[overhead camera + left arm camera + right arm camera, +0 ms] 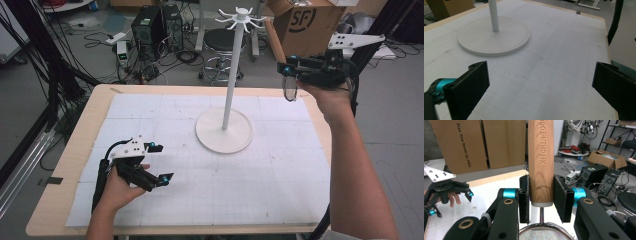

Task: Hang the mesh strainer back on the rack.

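At the near left of the tabletop (65, 165), the left gripper (159, 162) rests low over the white gridded mat (260, 180), its two black jaws spread wide with nothing between them; in the left gripper view only bare mat lies in the gap. At the centre stands a white rack (231, 80), a slim pole rising from a round base (494, 37) to a ring of short hooks (241, 17) at its top, and every hook that can be made out hangs bare. To the right, raised well above the mat and just beside the rack's crown, the right gripper (289, 67) is clamped on a small strainer (289, 87): its pads (524, 197) press both sides of the wooden handle (541, 162) close to where the wood meets the metal stem, the handle pointing up and away toward the hooks and the mesh bowl (541, 233) hanging below the jaws. The lettering "KITCHEN TOOL" runs along the handle in the right gripper view. Judging from this, the pick-up and lift look done, and the strainer has been carried to hook height; what appears left is to bring the handle's far end onto one of the hooks, let go and draw the hand back. Whether the handle has a hole or loop for hanging cannot be told, as its tip is too small in the high view and cut off in the right gripper view.
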Demonstrator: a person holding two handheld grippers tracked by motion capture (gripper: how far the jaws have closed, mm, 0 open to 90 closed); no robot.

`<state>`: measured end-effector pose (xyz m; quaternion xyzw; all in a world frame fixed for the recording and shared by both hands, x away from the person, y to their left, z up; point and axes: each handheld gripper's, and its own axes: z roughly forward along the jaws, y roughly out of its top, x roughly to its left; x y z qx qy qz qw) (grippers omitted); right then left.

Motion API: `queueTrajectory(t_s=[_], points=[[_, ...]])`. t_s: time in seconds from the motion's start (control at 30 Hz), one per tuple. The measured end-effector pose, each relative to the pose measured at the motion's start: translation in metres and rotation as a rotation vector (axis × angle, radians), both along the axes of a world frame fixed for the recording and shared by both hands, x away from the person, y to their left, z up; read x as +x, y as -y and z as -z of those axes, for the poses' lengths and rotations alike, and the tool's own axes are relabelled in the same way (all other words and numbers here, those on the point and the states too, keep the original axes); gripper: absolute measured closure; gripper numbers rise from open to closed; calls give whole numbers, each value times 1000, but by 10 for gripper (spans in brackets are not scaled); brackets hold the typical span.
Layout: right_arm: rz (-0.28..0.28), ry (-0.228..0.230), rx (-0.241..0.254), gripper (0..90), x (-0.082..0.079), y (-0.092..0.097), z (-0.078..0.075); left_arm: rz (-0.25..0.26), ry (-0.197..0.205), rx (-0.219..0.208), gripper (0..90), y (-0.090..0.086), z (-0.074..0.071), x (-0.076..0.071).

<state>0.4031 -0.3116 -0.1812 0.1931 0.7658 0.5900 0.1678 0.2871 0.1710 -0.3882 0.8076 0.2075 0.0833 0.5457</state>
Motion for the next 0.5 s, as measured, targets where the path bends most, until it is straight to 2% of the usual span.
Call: queueTrajectory(t_s=[0.23,0.5], points=[[5,-17,-8,687,5,-3,3,-1,-1,-7,17,0,0,0],[5,-38,-21,687,10,-13,8,8,6,4,17,3,-1,-1]])
